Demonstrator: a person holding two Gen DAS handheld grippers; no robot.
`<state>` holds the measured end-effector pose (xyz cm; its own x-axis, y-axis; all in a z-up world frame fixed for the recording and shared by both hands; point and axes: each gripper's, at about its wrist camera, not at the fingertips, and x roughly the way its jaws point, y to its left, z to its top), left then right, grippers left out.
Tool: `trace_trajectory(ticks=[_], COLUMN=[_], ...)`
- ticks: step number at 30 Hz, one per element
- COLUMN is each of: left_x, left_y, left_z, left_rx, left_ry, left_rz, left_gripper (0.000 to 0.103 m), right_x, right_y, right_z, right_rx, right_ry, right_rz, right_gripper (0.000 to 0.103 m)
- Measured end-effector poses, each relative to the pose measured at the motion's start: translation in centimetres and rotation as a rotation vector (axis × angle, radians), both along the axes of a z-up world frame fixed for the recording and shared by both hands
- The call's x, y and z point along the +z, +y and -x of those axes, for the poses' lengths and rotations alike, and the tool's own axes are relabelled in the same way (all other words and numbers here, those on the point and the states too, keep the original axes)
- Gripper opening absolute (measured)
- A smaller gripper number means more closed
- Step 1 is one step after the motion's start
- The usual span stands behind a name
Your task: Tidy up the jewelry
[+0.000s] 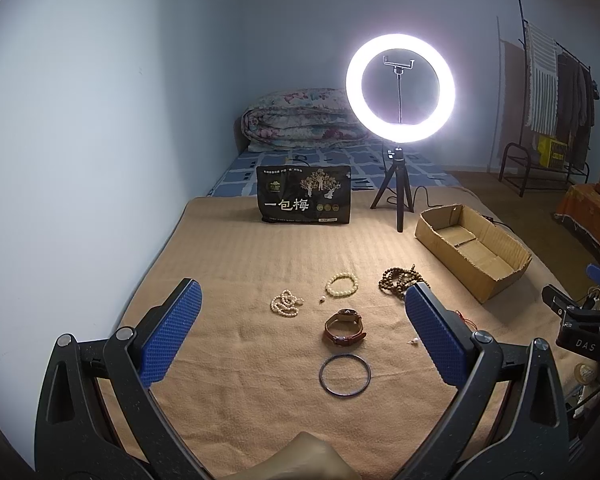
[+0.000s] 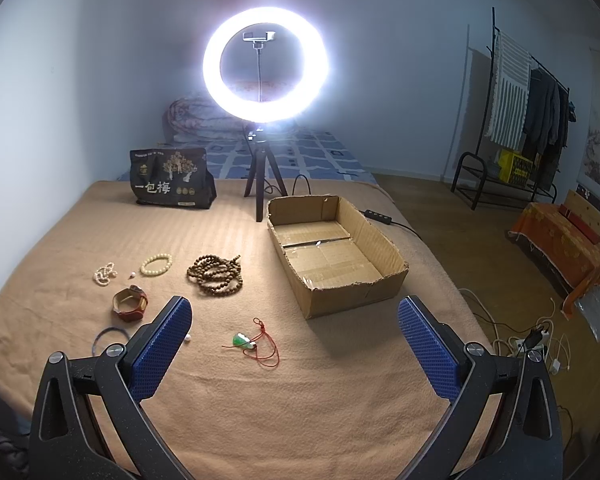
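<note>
A tan ribbed blanket (image 2: 259,380) is spread over the bed, and the jewelry is laid out on it. At the far left a small heap of white pearl-like beads (image 1: 285,303) is seen, and just beside it, to the right, a tiny loose bead (image 1: 322,301). Next a cream-coloured round bead bracelet (image 1: 342,284) is found. Nearer to the camera, a wristwatch with a brown leather strap (image 1: 345,332) is resting on its side, and in front of it a thin dark metal bangle (image 1: 344,376) is lying flat. The left gripper (image 1: 300,334) is held above the blanket with its blue-padded fingers (image 1: 167,334) spread wide; nothing is gripped between them, and the watch and bangle are seen in the gap.

Further right, a long coiled strand of brown wooden beads (image 2: 215,274) is placed, well apart from a green jade pendant on a red cord (image 2: 255,344), which is lying nearer. A small white bead (image 2: 187,339) is seen beside the left finger of the right gripper (image 2: 295,344). This gripper is also opened wide and is empty.

To the right an open brown cardboard box (image 2: 384,240) is standing on the blanket. Behind, a black printed bag (image 2: 171,182) and a lit ring lamp on a black tripod (image 2: 265,64) are set.
</note>
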<state>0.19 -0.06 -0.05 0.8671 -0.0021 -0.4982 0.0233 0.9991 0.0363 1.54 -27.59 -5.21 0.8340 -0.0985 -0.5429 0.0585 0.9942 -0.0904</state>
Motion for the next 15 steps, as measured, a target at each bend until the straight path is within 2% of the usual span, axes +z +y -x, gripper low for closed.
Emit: trace_trajectory(ticks=[15], left_x=[0.07], left_y=[0.0], left_z=[0.07], left_rx=[0.0], left_ry=[-0.002], left_rz=[0.001], left_gripper=[0.103], right_x=[-0.02], right_y=[-0.11], right_z=[0.01], right_rx=[-0.001], right_ry=[0.0], right_rz=[0.0], right_gripper=[0.102])
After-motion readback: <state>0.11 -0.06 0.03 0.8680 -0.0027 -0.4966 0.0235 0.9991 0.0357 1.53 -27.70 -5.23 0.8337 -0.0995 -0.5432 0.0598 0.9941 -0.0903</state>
